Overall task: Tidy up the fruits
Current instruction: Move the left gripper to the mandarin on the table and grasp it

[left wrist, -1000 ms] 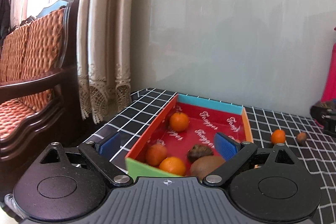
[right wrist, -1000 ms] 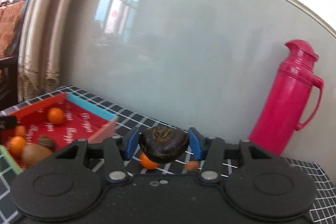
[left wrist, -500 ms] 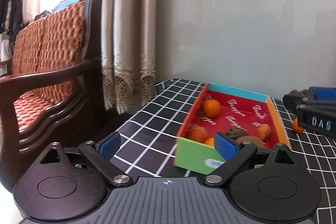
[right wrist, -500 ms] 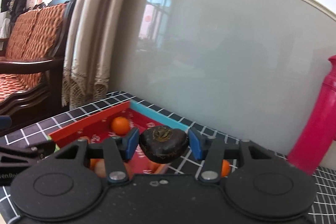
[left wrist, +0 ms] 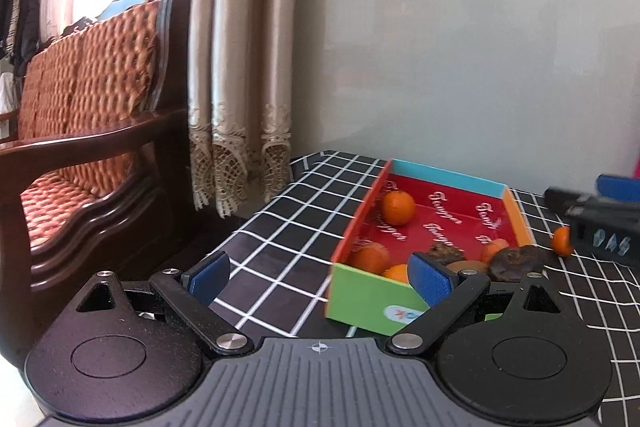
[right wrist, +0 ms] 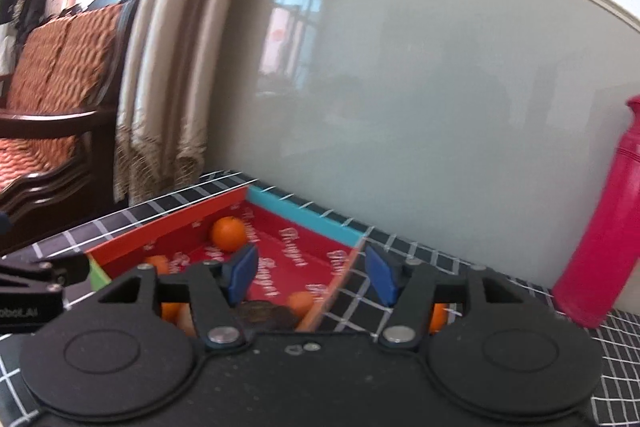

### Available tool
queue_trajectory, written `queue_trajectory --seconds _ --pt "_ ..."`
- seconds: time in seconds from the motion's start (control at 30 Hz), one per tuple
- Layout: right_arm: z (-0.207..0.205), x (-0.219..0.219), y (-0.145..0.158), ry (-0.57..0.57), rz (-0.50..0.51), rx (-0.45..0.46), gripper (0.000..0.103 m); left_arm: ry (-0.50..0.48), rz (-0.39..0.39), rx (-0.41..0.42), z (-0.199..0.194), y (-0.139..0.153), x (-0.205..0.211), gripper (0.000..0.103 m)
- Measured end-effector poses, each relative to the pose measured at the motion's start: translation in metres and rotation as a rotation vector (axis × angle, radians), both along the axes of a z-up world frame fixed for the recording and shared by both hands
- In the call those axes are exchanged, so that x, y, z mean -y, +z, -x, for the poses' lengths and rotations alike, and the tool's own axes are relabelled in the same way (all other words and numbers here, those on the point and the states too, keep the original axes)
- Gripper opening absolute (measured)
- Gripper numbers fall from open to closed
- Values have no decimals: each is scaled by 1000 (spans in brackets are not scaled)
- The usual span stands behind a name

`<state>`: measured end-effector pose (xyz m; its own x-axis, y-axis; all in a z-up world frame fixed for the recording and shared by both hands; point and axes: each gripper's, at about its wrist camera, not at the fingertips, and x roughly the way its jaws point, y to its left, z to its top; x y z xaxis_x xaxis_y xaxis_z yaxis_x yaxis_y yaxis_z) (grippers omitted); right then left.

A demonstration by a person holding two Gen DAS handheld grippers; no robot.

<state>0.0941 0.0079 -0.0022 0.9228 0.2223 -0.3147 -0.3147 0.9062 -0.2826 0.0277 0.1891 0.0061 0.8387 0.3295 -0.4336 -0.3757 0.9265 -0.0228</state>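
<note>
- Dark brown and wrinkled, the dried fruit (left wrist: 518, 261) that the right tongs (right wrist: 312, 273) clenched half a second ago now lies in the tray (left wrist: 374, 293), at its near right corner against the orange wall. In the right wrist view it shows only as a dark blur below the blue pads (right wrist: 242, 273).
- The right tongs now stand released and hold nothing. Their jaws straddle the tray's right wall, one pad over the red floor and the other over the checked cloth of the desk (right wrist: 416, 255).
- The left tongs (left wrist: 318, 277) are also spread wide and empty, as they were a second ago. They hang at the desk's front left edge, just in front of the tray's green near wall.
- Inside the tray, one orange (left wrist: 397, 207) sits toward the far left corner. More oranges, a second dark fruit (left wrist: 446, 253) and what looks like a kiwi crowd the near end.
- I judge this drop done, so one more fruit is sorted.
- One small orange (left wrist: 561, 239) lies on the desk just right of the tray, partly behind the right tongs' body. In my judgement it is the next thing to fetch. I cannot tell from these views whether other fruit remains loose.
- A pink thermos (right wrist: 600, 255) stands by the desk's far right edge, well clear of the work.
</note>
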Motion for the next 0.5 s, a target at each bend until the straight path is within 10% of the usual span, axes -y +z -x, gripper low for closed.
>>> queue_trajectory --seconds 0.5 --pt "-7 140 12 -269 -138 -30 78 -200 -30 25 -17 6 81 103"
